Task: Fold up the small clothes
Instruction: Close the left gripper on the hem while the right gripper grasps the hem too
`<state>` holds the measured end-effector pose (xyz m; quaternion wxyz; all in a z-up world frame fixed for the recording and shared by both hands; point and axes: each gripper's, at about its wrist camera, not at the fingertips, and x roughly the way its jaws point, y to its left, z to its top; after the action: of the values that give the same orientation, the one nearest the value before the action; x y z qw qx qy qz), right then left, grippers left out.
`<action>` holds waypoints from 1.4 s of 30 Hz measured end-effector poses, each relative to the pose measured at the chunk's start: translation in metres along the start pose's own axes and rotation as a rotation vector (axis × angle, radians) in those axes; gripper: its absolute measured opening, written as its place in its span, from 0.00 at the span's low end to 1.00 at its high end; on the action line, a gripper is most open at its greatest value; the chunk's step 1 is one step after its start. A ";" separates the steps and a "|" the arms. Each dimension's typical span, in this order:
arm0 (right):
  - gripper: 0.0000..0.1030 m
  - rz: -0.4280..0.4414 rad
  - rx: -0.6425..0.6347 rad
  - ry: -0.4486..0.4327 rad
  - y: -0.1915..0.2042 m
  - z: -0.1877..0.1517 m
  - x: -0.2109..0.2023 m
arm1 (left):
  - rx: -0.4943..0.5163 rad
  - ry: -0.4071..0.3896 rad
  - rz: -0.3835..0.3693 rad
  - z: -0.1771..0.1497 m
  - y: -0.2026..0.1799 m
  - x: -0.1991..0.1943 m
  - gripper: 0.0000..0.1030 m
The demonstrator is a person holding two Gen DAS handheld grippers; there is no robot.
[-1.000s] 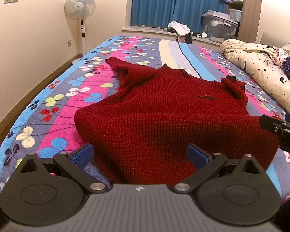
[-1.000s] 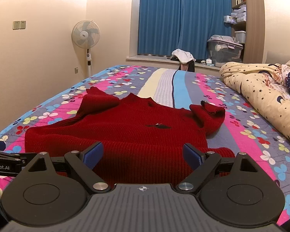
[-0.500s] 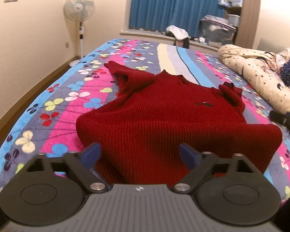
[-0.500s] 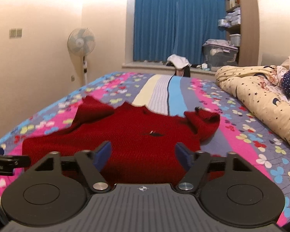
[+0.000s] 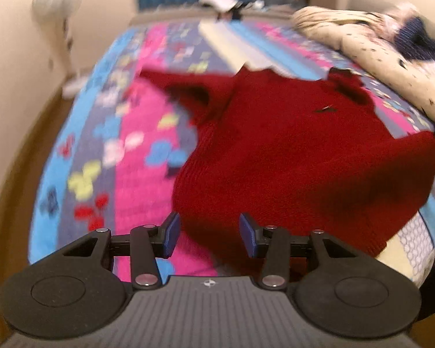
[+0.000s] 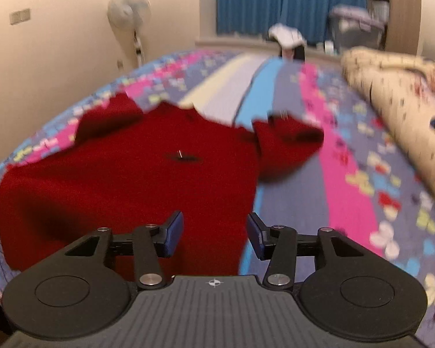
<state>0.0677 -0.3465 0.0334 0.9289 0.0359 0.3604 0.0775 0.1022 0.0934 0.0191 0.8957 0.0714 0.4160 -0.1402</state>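
A dark red knitted sweater [image 5: 298,150] is lying spread on the bed's flower-patterned quilt of pink, blue and grey stripes [image 5: 136,156], filling the centre and right of the left wrist frame and the centre-left of the right wrist frame [image 6: 124,179]. The left gripper [image 5: 208,233] is sitting released at the lower centre, its blue-padded fingers apart at the sweater's near hem. The right gripper [image 6: 215,235] is likewise standing released over the hem's right corner. Both frames are blurring.
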 end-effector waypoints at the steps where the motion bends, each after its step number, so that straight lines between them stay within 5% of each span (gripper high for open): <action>1: 0.51 0.006 -0.009 0.022 -0.003 -0.004 0.004 | -0.007 0.026 -0.006 -0.001 0.007 0.007 0.49; 8: 0.66 0.069 -0.092 0.131 0.003 -0.034 0.027 | 0.095 0.190 -0.100 -0.010 0.017 0.053 0.52; 11: 0.66 0.100 -0.141 0.165 0.012 -0.041 0.032 | 0.103 0.174 -0.166 -0.009 0.011 0.066 0.73; 16: 0.74 0.112 -0.231 0.174 0.028 -0.042 0.038 | 0.106 0.146 -0.201 0.003 0.004 0.083 0.75; 20: 0.68 0.119 -0.215 0.153 0.024 -0.035 0.043 | 0.123 0.140 -0.174 0.005 -0.003 0.087 0.74; 23: 0.63 0.125 -0.195 0.138 0.018 -0.031 0.043 | 0.139 0.131 -0.158 0.004 -0.004 0.085 0.65; 28: 0.33 0.167 -0.188 0.116 0.014 -0.026 0.039 | 0.152 0.096 -0.161 0.003 0.001 0.071 0.18; 30: 0.21 0.180 -0.172 0.104 0.010 -0.023 0.035 | 0.165 0.072 -0.160 0.004 0.003 0.064 0.10; 34: 0.16 0.252 -0.050 0.021 -0.009 -0.007 0.018 | 0.148 -0.014 -0.198 0.011 0.007 0.039 0.07; 39: 0.13 0.310 0.221 -0.125 -0.046 0.019 0.008 | -0.134 -0.301 -0.319 0.036 0.039 -0.010 0.06; 42: 0.13 0.221 0.311 -0.129 -0.053 0.029 0.026 | -0.203 -0.266 -0.237 0.048 0.035 0.011 0.06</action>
<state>0.1129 -0.3946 0.0313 0.9191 0.2230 0.3017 0.1201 0.1544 0.1125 0.0420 0.9225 -0.0879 0.3114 -0.2102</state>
